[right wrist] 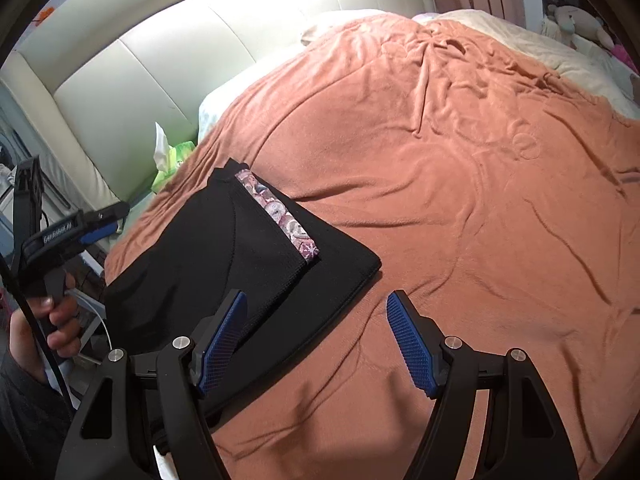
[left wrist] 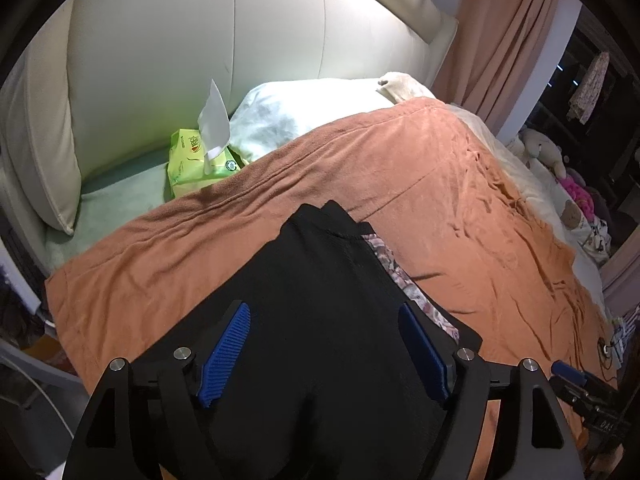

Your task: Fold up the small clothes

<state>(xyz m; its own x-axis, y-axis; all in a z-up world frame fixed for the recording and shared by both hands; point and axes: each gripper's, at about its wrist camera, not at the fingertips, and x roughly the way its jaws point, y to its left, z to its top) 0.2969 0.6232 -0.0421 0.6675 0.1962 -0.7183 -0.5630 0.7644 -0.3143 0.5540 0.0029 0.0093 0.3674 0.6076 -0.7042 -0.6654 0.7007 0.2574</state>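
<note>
Black garment [right wrist: 240, 264] lies folded flat on the orange blanket [right wrist: 460, 200], near the blanket's left edge as the right wrist view shows it. A strip of floral-patterned fabric [right wrist: 276, 212] shows along the upper fold, running with the long side. Long axis runs from the near-left side up toward the cream headboard [right wrist: 160, 64]; the narrow end points at the headboard, the wide squared corner points right onto open blanket. Edges look straight and stacked, one layer stepped back from the layer below.

Left gripper [left wrist: 324, 350] sits over the near end of the garment, jaws spread wide, black cloth between the blue pads [left wrist: 226, 356] but not pinched. Right gripper [right wrist: 316, 340] also spread, left pad over the garment's near-right edge, right pad over bare blanket, nothing clamped. A hand [right wrist: 56, 320] holds the left gripper's handle at far left in the right wrist view.

Open room: wide wrinkled blanket to the right and beyond the garment. To the left the blanket ends close by. A green tissue pack [left wrist: 198, 160] and a white pillow [left wrist: 304, 116] sit by the headboard, well apart from the garment. Plush toys [left wrist: 544, 152] at the far right edge.
</note>
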